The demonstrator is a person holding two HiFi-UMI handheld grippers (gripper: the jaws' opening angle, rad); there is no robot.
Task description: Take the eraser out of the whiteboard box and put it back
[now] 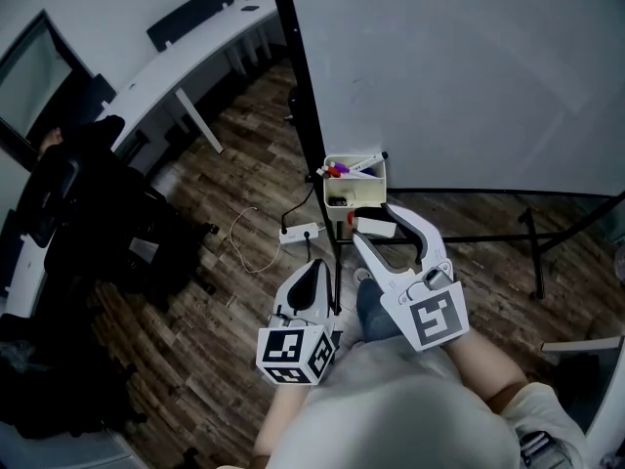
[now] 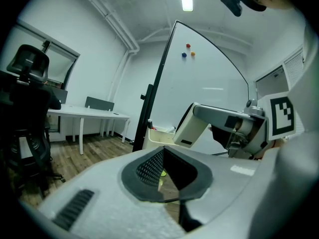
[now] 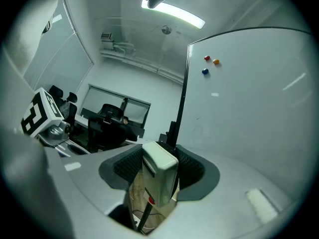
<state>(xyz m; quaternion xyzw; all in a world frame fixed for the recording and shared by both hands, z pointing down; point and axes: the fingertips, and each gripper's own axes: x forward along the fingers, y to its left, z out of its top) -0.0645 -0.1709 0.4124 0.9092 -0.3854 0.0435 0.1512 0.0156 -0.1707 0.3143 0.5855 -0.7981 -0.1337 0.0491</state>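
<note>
**Item: eraser** (image 3: 159,176). Pale boxy block w/ rounded corners and a dark strip on one face.

- **Location:** it is hanging in the air, out of the box (image 1: 381,179), just on the person's side of it. No view is showing whether the two are touching.
- **Handling (est.):** it is looking light and stiff-shelled, not fragile. The casing is looking smooth, so prob. a bit slippery under a weak pinch. The best hold is across the two broad faces near mid-length, which is where the pads are sitting now.
- **Axis:** in the right gripper view the long axis is standing upright between the pads, crosswise to the jaws' reach, w/ the top end poking above them. In the left gripper view it is slanting, w/ the lower end leaning toward the box.
- **Right gripper** (image 1: 374,225): the jaws are clamping the eraser from both sides, w/ the pads pressing on it.
- **Left gripper** (image 1: 312,274): the jaws are resting together w/ nothing between them. It is hanging low, near the person's body and well short of the box.
- **Box:** cream open-top, mounted at the lower edge of the whiteboard (image 1: 459,66). It is holding markers (image 1: 342,169) at the far end.
</note>
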